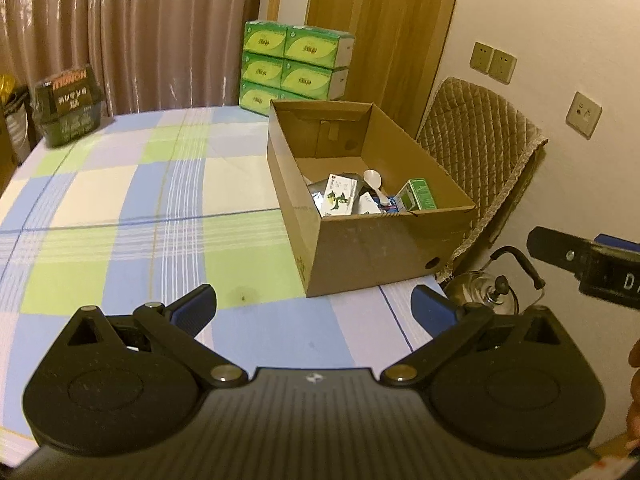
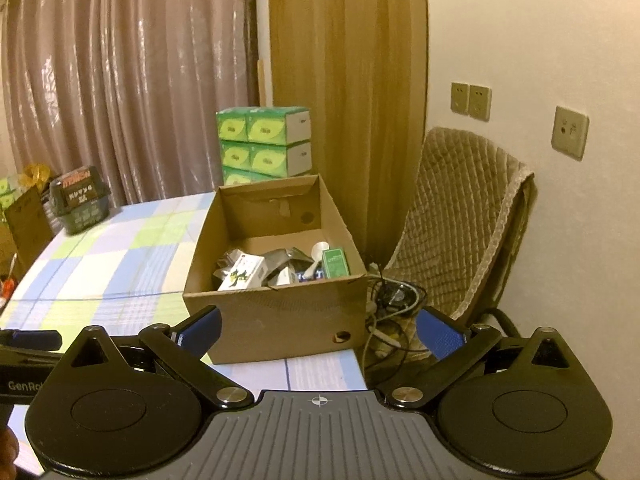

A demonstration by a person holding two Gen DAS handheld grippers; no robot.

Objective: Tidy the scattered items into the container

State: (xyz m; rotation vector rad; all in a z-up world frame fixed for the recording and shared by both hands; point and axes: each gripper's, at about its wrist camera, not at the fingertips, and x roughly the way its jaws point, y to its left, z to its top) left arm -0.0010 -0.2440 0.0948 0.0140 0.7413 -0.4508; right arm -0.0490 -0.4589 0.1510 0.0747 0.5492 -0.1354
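Two views, differing at the edges: only from the left wrist, a steel kettle (image 1: pixel 486 292) with a black handle low beside the counter (image 1: pixel 120 208); only from the right wrist, a tangle of cables (image 2: pixel 390 304) on the chair seat. Shared by both: cardboard box (image 1: pixel 372 240), plain brown and open-topped, standing on the counter's right part near the front edge, already holding a white plastic spoon (image 1: pixel 374 184), a small green carton (image 1: pixel 420 194), a white carton with a green figure (image 1: pixel 339 196) and some silvery foil packets. Checked cloth in blue, green and cream over the counter; quilted tan cover on the chair (image 1: pixel 476 140); stacked glossy green tissue packs (image 1: pixel 296 64) behind; a dark basket (image 1: pixel 68 108) at the far left corner. Left claw (image 1: pixel 314 310) released, blue pads spread wide, hovering level over the cloth just short of the box, gripping nothing. Right claw (image 2: pixel 318 330) likewise spread and bare, held level at the counter's front edge, facing the box's near wall.
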